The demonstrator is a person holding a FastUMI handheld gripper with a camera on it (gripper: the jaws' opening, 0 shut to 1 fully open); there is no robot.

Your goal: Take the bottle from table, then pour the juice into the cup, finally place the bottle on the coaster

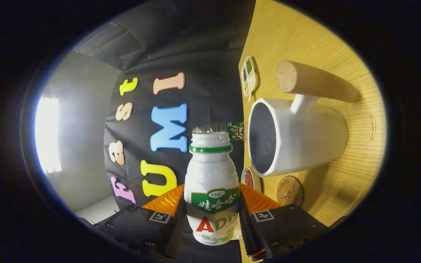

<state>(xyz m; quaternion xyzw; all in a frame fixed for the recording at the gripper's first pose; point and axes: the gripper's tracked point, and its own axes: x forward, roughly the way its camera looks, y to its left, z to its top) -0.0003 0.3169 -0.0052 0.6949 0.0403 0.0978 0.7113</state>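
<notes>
Gripper view: the gripper (pixel 210 219) has both black fingers pressed on the white plastic bottle with a green collar (pixel 212 190), its long axis running ahead toward 12 o'clock, open mouth beside the rim of the white wooden-handled cup (pixel 305 135) at 2 o'clock; the round cork coaster (pixel 289 191) lies under the cup; bare wooden table (pixel 342 190) beyond.

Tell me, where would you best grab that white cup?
By the wooden handle, coming from its free end: it sticks out sideways off the cup, whose body looks too wide for the gripper, now shut on the bottle.
</notes>
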